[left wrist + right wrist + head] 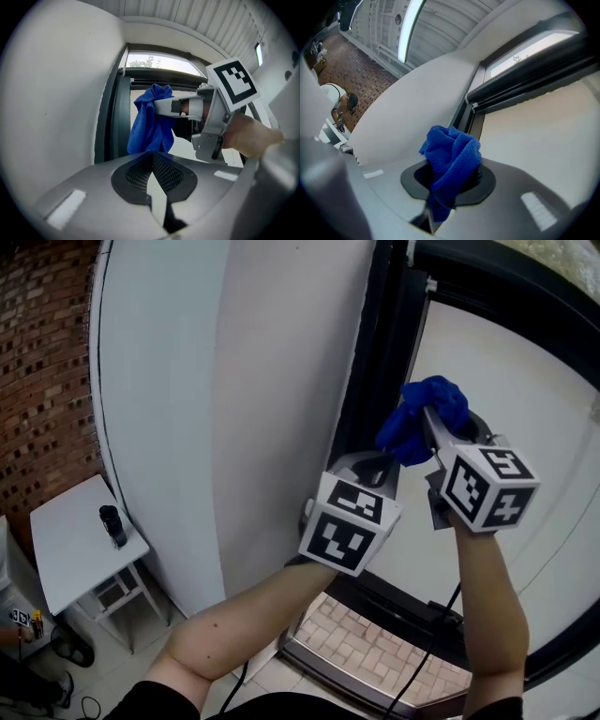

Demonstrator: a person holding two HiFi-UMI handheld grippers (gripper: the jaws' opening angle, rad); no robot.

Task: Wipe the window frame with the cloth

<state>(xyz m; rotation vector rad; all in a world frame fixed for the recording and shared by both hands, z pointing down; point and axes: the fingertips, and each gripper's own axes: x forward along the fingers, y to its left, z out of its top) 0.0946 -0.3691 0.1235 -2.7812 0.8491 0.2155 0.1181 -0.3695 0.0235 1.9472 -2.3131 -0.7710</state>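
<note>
Right gripper (429, 432) was clamped shut on a bunched blue cloth (422, 413), holding it close beside the dark window frame (367, 362), which ran up toward twelve o'clock in the head view. Left gripper (379, 463) sat at about seven o'clock from the cloth, just beside it. Its jaws were closed together with nothing between them.

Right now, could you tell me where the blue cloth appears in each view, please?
Head view: blue cloth upper right of centre, held by the right gripper, by the dark window frame.
Left gripper view: centre, hanging beside the frame.
Right gripper view: lower centre, clamped between the jaws.
Shared landmark: the dark window frame.
</note>
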